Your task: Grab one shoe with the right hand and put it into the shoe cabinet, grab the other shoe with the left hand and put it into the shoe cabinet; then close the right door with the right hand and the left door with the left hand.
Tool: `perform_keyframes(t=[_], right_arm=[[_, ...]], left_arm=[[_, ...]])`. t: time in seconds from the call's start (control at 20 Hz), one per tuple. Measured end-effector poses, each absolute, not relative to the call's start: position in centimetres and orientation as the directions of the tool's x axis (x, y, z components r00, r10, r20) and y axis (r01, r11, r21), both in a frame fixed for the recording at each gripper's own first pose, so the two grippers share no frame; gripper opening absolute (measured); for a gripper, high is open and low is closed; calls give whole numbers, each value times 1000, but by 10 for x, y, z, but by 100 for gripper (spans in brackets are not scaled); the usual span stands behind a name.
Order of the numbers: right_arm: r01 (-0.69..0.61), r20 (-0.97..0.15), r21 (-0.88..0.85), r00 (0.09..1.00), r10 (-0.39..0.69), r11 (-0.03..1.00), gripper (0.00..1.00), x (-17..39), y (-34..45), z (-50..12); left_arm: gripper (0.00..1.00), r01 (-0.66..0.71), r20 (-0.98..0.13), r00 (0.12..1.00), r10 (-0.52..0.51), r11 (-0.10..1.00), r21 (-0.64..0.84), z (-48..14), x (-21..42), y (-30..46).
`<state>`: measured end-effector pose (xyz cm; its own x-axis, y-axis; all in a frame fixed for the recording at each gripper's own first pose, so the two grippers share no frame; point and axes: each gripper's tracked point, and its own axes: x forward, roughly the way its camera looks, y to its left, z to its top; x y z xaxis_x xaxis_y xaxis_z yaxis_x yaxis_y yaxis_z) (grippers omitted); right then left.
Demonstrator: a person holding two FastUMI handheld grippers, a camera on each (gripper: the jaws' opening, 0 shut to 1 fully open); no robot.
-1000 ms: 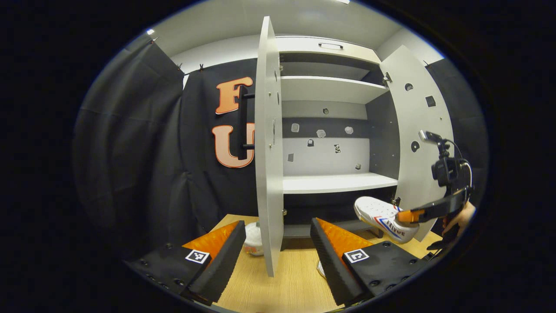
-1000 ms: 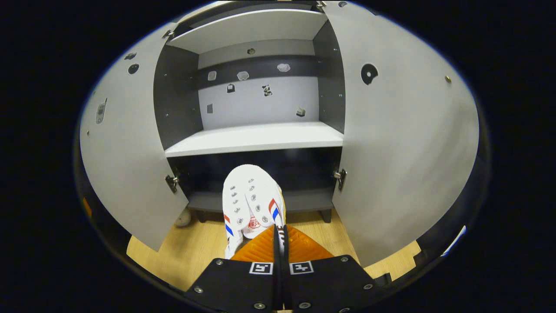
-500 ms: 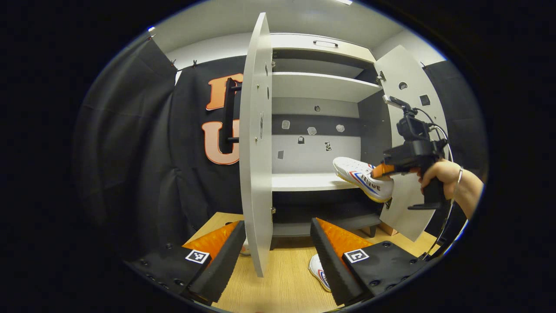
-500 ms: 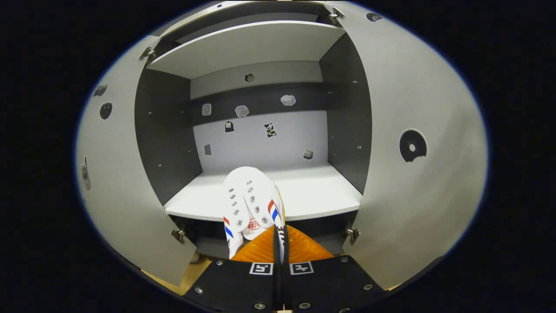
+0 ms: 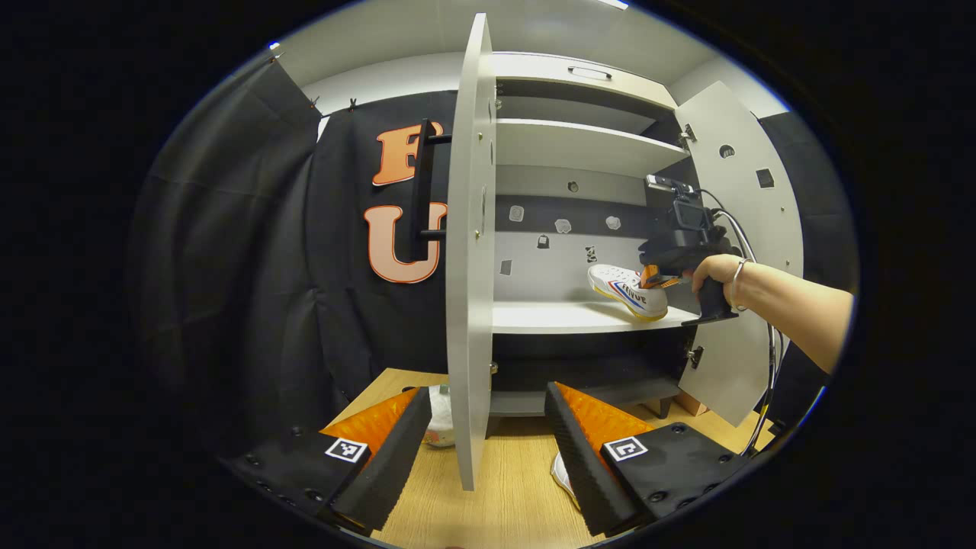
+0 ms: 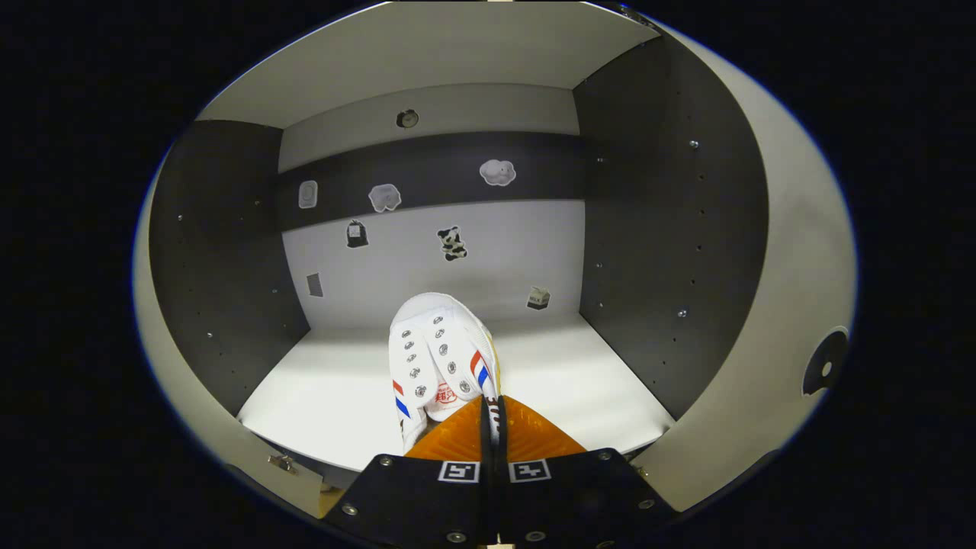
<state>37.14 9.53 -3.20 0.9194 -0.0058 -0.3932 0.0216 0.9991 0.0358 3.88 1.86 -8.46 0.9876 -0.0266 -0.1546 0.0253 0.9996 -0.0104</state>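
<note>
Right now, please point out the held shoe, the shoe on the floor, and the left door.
held shoe (image 6: 438, 347), right gripper view, on its laced upper.
floor shoe (image 5: 563, 474), left gripper view, on the visible end beside the gripper finger.
left door (image 5: 465, 305), left gripper view, on its inner face.

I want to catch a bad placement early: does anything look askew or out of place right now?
Nothing looks damaged. The shoe is held heel-high over the middle shelf by the right gripper, mid-placement. The second shoe lies on the floor by the open left gripper. Both doors are open.
</note>
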Motion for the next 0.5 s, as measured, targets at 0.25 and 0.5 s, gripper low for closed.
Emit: perform_keyframes(t=[0.25,0.5], right_arm=[[39,-442,69,897,-5,997,0,390,93,-47],[38,-403,72,915,-6,997,12,395,96,-35]], left_arm=[[97,-2,-159,987,3,1000,4,-88,41,27],[96,3,-170,985,-6,1000,-17,-91,41,24]])
